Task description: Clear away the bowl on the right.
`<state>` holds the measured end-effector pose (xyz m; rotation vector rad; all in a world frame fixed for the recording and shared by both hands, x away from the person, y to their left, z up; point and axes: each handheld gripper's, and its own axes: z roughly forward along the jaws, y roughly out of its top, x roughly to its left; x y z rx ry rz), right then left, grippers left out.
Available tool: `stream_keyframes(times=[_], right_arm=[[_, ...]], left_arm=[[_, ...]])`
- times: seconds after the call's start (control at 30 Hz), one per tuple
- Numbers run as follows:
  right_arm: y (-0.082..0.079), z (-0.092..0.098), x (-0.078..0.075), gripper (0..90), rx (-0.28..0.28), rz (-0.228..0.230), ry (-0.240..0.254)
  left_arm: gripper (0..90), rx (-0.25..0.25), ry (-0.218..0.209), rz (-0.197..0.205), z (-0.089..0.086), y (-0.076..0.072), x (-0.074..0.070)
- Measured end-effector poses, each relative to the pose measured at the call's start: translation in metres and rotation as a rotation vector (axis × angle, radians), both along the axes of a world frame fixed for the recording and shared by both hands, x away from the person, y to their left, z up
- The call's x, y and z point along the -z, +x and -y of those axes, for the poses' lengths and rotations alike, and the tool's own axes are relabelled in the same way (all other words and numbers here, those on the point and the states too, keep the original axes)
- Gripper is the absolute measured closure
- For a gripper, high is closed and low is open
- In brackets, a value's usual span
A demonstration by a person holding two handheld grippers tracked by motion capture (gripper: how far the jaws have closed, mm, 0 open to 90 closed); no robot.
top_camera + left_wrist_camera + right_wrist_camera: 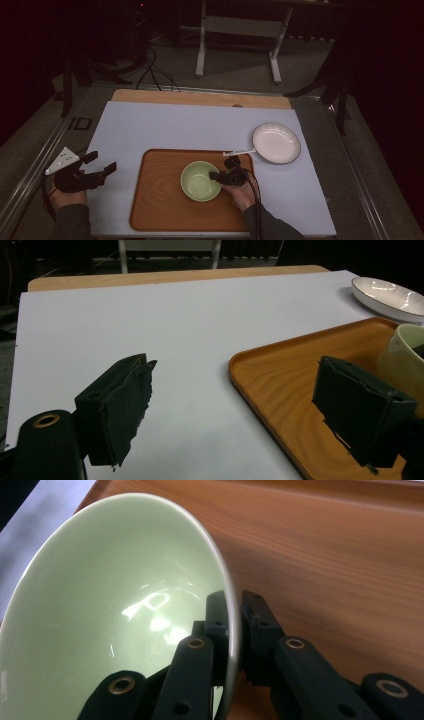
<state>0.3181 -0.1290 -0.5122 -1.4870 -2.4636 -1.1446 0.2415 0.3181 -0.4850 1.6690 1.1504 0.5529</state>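
A pale green bowl (199, 180) sits on the wooden tray (160, 200) near the front of the table. My right gripper (216, 176) is shut on the bowl's right rim, one jaw inside and one outside. In the right gripper view the bowl (100, 610) shows its glossy inside, and the rim runs between the two jaws of my right gripper (233, 615). My left gripper (102, 163) hovers open at the table's left edge, nothing between its jaws. In the left gripper view its jaws (240, 400) stand wide apart over the white mat, with the tray (295, 375) and bowl (402, 365) at the right.
A white plate (276, 142) rests on the white mat (190, 125) to the right of the tray; the same plate (387, 295) shows at the far right in the left gripper view. A small white stick-like item (239, 152) lies at the tray's back edge. A table frame stands beyond.
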Motion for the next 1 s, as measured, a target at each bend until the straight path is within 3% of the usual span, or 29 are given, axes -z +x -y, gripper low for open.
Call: stream_keyframes(times=[0.37,0.53,0.7,0.77,0.87,0.9,1.0], right_arm=[[-0.002,-0.004,0.0,80.1,-0.034,-0.006,-0.014],[-0.002,-0.002,0.001,76.2,-0.035,-0.007,0.001],[-0.002,0.001,-0.004,68.1,-0.03,0.038,-0.011],[-0.004,0.001,-0.008,62.7,-0.022,0.082,-0.051],[-0.004,0.003,-0.01,60.7,-0.018,0.097,-0.05],[-0.006,0.004,-0.015,58.6,-0.023,0.126,-0.044],[-0.007,0.006,-0.02,57.9,-0.02,0.153,-0.041]], left_arm=[[15.6,0.0,0.001,-0.001,0.0,0.0,0.0],[15.6,0.0,0.001,0.001,0.0,-0.001,0.0],[15.6,-0.003,-0.003,0.003,-0.001,-0.002,0.0],[15.6,-0.003,-0.002,0.002,-0.001,-0.002,0.0],[15.6,-0.004,-0.003,0.003,-0.001,-0.002,0.0],[15.6,-0.004,-0.003,0.003,-0.001,-0.002,0.0],[15.6,-0.005,-0.003,0.003,-0.001,-0.002,0.0]])
